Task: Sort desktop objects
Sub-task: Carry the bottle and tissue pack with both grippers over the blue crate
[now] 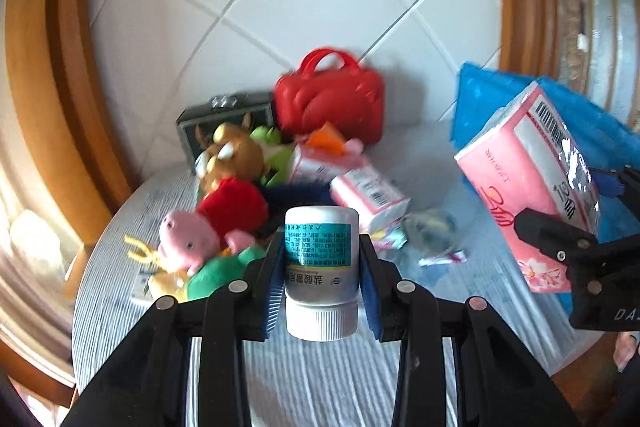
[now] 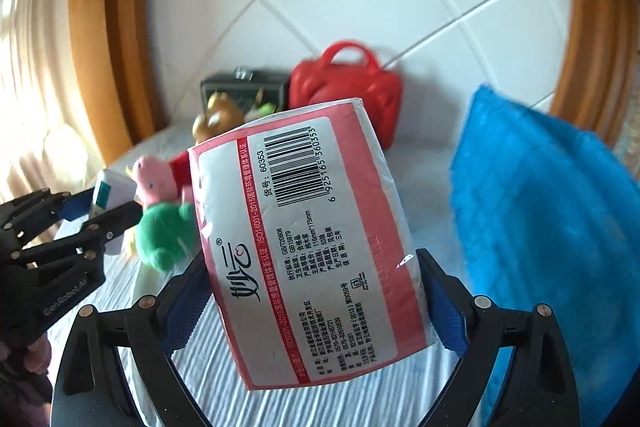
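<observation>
Glossy plastic wrap on the tissue pack (image 2: 304, 247); fluffy blue cloth (image 2: 552, 227); smooth plastic bottle (image 1: 320, 267).

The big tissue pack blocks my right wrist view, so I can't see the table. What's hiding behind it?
Observer: A small tissue pack lies on the table.
Operator: Anything next to it?
Observer: Crumpled clear plastic, just right of it.
Operator: And the bottle?
Observer: The bottle sits in the left gripper, white cap toward the camera.

Two wrist views, angled down, close, sharing red handbag (image 1: 330, 95)
</observation>
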Demonstrator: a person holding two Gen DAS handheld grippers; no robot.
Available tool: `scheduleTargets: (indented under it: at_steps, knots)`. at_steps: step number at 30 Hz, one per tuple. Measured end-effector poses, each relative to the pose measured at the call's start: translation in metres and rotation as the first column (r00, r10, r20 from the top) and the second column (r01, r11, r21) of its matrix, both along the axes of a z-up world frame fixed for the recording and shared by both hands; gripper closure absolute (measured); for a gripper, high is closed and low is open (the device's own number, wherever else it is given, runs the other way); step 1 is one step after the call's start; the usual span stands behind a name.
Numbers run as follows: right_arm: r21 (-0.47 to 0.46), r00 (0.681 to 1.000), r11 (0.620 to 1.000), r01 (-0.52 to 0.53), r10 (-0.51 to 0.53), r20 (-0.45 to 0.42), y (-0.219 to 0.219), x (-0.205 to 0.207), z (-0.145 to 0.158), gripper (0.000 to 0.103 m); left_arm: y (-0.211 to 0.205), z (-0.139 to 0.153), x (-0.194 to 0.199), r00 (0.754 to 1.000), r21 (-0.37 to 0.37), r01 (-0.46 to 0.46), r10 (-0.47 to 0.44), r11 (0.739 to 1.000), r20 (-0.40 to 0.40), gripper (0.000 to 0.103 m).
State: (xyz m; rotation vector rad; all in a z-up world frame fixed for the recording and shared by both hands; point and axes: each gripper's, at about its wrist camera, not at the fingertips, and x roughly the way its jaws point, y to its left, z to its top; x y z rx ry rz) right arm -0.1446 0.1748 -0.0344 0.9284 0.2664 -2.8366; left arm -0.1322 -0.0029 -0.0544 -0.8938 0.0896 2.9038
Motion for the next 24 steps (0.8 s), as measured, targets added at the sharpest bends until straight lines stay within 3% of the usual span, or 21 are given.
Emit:
scheduleTargets:
  at_steps: [7, 13, 18, 24]
  knots:
    - [-0.004, 0.989, 0.995, 0.104, -0.104, -0.102, 0.034, 0.034, 0.038, 0.008, 0.031, 0.018, 0.006, 0.994, 0.011, 0.086, -0.085, 0.996, -0.069, 0.07]
    - [-0.017, 0.972, 0.985, 0.171, -0.172, -0.162, 0.092, 0.052, 0.061, 0.008, 0.084, 0.037, 0.011, 0.985, 0.005, 0.129, -0.127, 0.992, -0.118, 0.07]
    - [-0.017, 0.953, 0.978, 0.206, -0.205, -0.222, 0.163, 0.056, 0.087, 0.008, 0.159, 0.051, 0.006, 0.977, 0.013, 0.147, -0.143, 0.989, -0.156, 0.07]
    - [0.015, 0.932, 0.964, 0.265, -0.252, -0.259, 0.277, 0.062, 0.106, 0.008, 0.277, 0.072, 0.008, 0.972, 0.028, 0.167, -0.16, 0.986, -0.17, 0.07]
